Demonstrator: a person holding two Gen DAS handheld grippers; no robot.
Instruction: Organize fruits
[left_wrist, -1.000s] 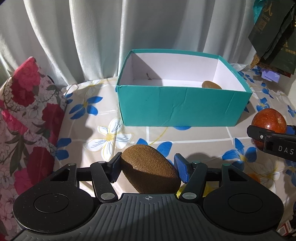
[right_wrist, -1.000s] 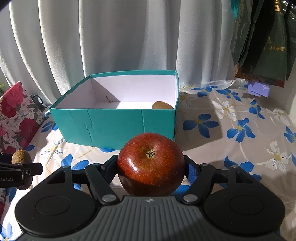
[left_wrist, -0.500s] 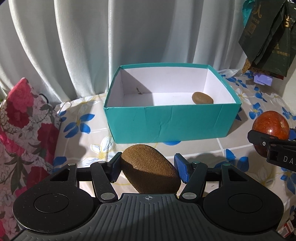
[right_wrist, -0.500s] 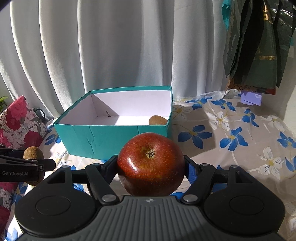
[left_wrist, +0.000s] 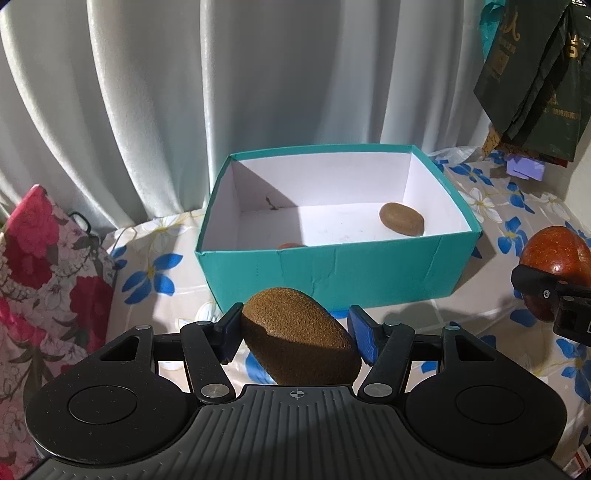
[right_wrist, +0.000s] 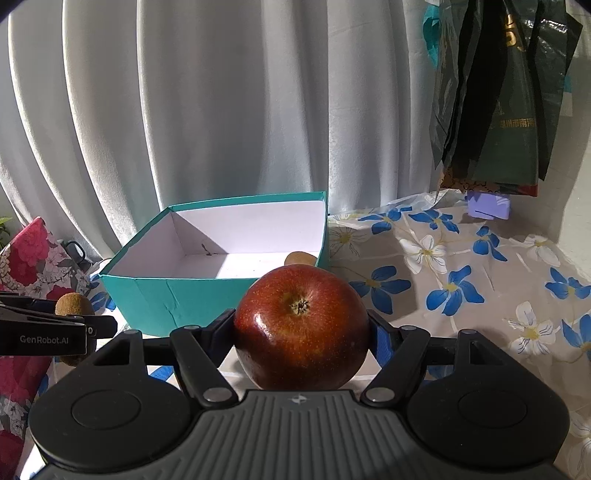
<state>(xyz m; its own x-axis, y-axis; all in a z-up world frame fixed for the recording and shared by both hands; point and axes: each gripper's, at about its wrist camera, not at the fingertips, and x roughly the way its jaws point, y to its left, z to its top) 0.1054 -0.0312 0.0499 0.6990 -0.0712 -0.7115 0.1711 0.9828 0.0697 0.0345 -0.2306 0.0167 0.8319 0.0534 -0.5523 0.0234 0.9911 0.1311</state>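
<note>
Left wrist view: the left hand-held gripper (left_wrist: 295, 334), angled downward at lower centre, clamps a fuzzy brown kiwi (left_wrist: 299, 341) before the teal cardboard box (left_wrist: 332, 273).

Right wrist view: the right hand-held gripper (right_wrist: 301, 332) grips a glossy red apple (right_wrist: 301, 326) at centre.

Home: curtains (right_wrist: 221, 110), floral tablecloth (right_wrist: 461, 266)

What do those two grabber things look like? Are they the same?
Yes, they match. The left gripper and the right gripper each have a black plastic body with two round discs, a ribbed grey middle plate, black linkage bars with silver rivets, and jaws lined with blue pads. White lettering reading GenRobot.AI marks the left one's side. No hands, sleeves or cables show.
</note>
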